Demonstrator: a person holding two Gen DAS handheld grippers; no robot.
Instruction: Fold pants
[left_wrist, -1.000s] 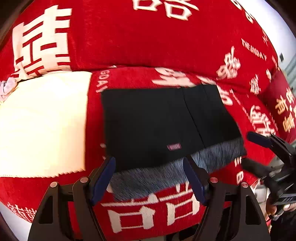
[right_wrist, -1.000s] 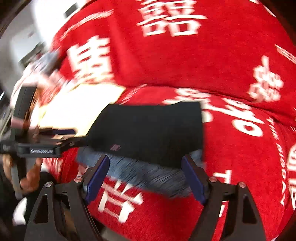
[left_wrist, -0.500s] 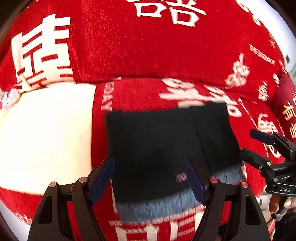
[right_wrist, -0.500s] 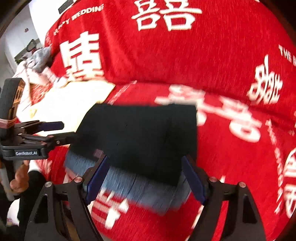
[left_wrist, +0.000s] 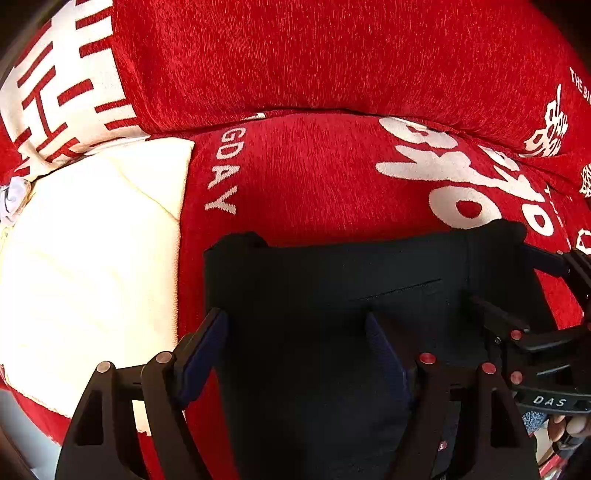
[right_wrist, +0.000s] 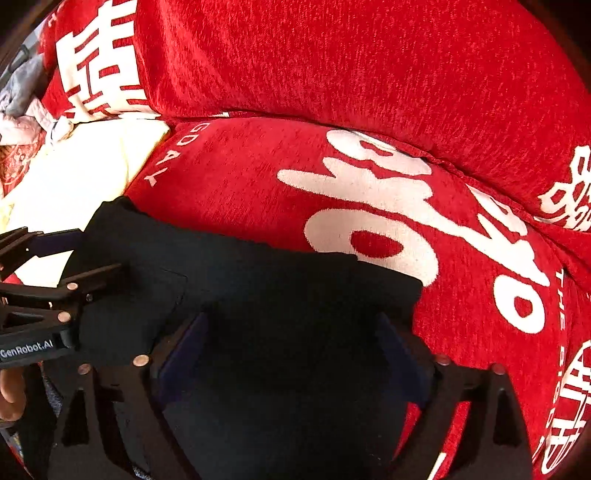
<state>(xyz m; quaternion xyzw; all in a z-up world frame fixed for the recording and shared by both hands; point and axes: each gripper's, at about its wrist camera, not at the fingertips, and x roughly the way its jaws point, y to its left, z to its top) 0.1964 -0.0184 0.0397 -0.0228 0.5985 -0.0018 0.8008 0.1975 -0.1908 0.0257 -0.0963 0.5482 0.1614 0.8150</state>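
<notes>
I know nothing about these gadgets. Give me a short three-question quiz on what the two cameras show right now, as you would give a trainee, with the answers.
1. True or false: the black pants lie on a red cover with white lettering.
2. Which shows beside the pants in the left wrist view? A) a cream cushion B) a wooden chair C) a blue bucket
3. Fill in: both the left gripper and the right gripper have their jaws ____, with the pants between the fingers.

Key: 1 true; 2 A; 3 open.
</notes>
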